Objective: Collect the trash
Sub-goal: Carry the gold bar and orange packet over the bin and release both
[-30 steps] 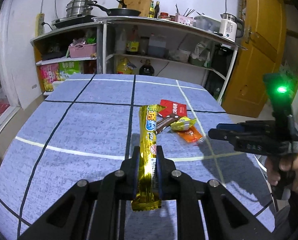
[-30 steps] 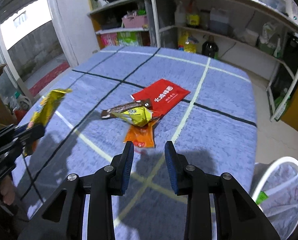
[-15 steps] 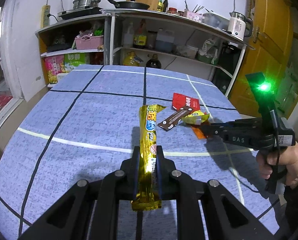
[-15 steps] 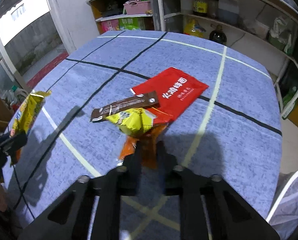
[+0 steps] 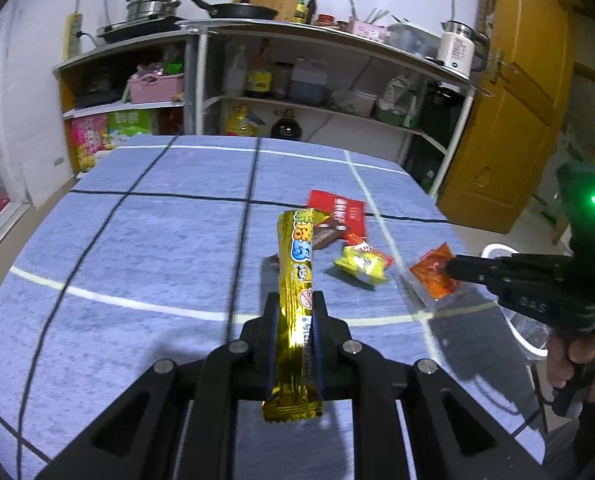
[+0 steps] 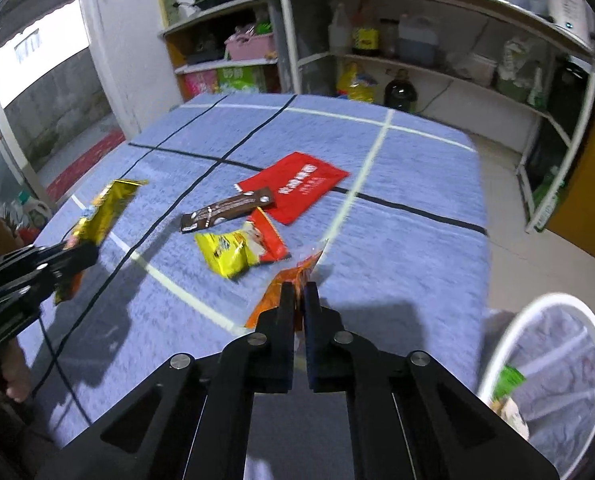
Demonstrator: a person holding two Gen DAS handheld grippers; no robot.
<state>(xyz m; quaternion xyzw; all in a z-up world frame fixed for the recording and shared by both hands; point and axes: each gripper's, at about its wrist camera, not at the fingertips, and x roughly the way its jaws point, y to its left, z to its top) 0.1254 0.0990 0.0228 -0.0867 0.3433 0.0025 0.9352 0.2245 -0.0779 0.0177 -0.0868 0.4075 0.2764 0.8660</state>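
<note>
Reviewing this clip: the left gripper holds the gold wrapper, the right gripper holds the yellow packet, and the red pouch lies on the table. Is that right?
Not quite. The right gripper is shut on the orange packet, as the right wrist view shows; the yellow packet lies loose on the table. The left gripper does hold the gold wrapper, and the red pouch lies on the table.

The gold wrapper (image 5: pixel 297 304) hides part of the brown wrapper (image 5: pixel 326 236) in the left wrist view; the white basket (image 6: pixel 553 380) is cut off by the right wrist view's edge; motion blur smears the tabletop's (image 6: pixel 417 240) right edge; print on the red packet (image 6: pixel 297 188) is unreadable.
</note>
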